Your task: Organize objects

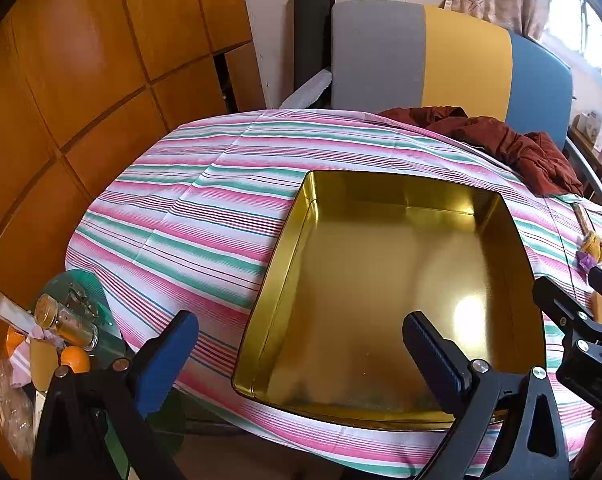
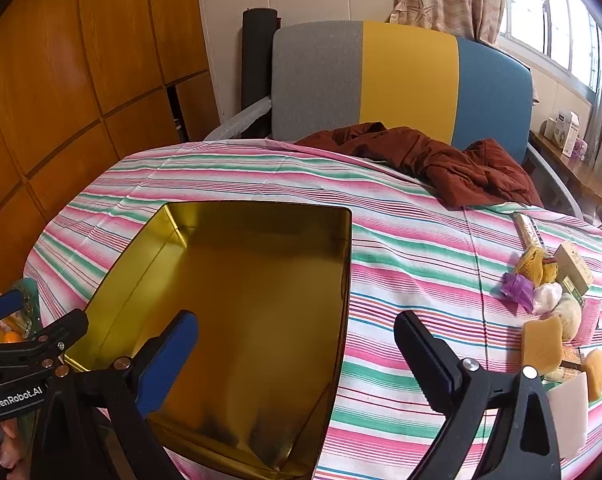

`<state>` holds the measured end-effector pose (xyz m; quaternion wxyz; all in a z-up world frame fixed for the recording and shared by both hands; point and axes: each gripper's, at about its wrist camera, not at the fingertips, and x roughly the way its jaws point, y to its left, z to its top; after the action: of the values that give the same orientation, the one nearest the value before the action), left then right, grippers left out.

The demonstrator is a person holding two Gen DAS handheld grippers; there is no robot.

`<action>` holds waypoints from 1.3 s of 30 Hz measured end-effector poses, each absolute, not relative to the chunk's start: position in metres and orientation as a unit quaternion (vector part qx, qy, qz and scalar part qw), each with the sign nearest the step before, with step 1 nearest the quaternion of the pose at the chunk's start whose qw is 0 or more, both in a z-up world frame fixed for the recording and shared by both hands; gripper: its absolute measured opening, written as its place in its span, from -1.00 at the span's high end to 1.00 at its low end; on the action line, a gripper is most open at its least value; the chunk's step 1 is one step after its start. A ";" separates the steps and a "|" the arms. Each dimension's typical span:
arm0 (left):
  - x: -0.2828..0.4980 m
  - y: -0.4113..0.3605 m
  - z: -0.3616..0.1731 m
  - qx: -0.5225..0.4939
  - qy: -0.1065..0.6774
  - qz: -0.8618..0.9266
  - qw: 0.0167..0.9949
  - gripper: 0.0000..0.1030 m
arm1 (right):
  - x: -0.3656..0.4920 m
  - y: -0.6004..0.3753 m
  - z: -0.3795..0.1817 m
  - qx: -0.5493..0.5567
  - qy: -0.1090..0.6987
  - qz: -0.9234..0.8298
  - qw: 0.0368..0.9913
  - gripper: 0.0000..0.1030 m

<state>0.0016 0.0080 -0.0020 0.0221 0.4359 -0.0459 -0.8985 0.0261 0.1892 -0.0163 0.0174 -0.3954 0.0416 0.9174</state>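
Note:
An empty gold tin box (image 1: pixel 381 280) (image 2: pixel 237 300) lies open on the striped tablecloth. My left gripper (image 1: pixel 301 344) hovers open over the tin's near left wall, nothing between its fingers. My right gripper (image 2: pixel 297 344) hangs open above the tin's right wall, also holding nothing. A heap of small wrapped items (image 2: pixel 553 300) lies on the cloth to the right: a purple packet (image 2: pixel 519 286), yellow pieces (image 2: pixel 541 344), white and pink packets. In the left wrist view only the edge of that heap (image 1: pixel 593 248) shows, behind the right gripper's body (image 1: pixel 581 336).
A dark red cloth (image 2: pixel 441 160) (image 1: pixel 501 140) is bunched at the table's far side, before a grey, yellow and blue chair (image 2: pixel 401 80). A glass side table (image 1: pixel 81 312) at the near left carries jars and oranges. Wooden panels (image 1: pixel 81 60) line the left.

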 end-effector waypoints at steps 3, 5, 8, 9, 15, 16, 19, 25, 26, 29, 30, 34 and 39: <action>0.002 0.009 -0.003 0.436 -0.043 -0.899 0.023 -0.99 | 0.030 0.192 -0.013 -0.388 0.044 0.920 0.016 -0.95; 0.003 0.009 -0.003 0.439 -0.034 -0.898 0.017 -0.99 | 0.033 0.195 -0.010 -0.381 0.044 0.923 0.016 -0.95; 0.005 0.012 -0.004 0.442 -0.021 -0.897 -0.003 -0.99 | 0.040 0.201 -0.004 -0.366 0.048 0.929 -0.003 -1.00; 0.007 0.013 -0.004 0.442 -0.013 -0.897 -0.015 -0.99 | 0.043 0.203 -0.002 -0.360 0.049 0.932 -0.015 -1.00; 0.014 0.018 -0.014 0.469 0.090 -0.868 -0.132 -0.99 | 0.069 0.211 0.000 -0.342 -0.017 0.939 -0.041 -1.00; 0.014 0.019 -0.018 0.480 0.117 -0.857 -0.148 -0.99 | 0.078 0.217 0.001 -0.335 -0.019 0.941 -0.031 -1.00; 0.016 0.027 -0.029 0.495 0.176 -0.833 -0.174 -0.99 | 0.098 0.239 0.001 -0.329 -0.007 0.944 -0.015 -0.97; 0.029 0.066 -0.031 0.497 0.142 -0.835 -0.189 -1.00 | 0.139 0.304 0.000 -0.323 0.003 0.945 0.049 -0.80; 0.029 0.072 -0.031 0.499 0.128 -0.835 -0.194 -1.00 | 0.147 0.318 -0.001 -0.325 0.007 0.944 0.062 -0.71; 0.035 0.102 -0.029 0.506 0.073 -0.831 -0.216 -1.00 | 0.174 0.363 -0.007 -0.329 0.021 0.939 0.103 -0.61; 0.038 0.111 -0.029 0.507 0.060 -0.830 -0.226 -1.00 | 0.183 0.378 -0.010 -0.329 0.030 0.937 0.114 -0.51; 0.051 0.143 -0.025 0.498 0.031 -0.822 -0.273 -1.00 | 0.213 0.429 -0.024 -0.348 0.060 0.922 0.162 -0.42; 0.064 0.181 -0.027 0.492 0.019 -0.809 -0.321 -1.00 | 0.244 0.471 -0.051 -0.376 0.072 0.903 0.196 -0.27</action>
<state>0.0641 0.1805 -0.0272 -0.3210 0.4924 0.0189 -0.8088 0.2438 0.4706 -0.0515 0.1957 -0.3763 0.0724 0.9027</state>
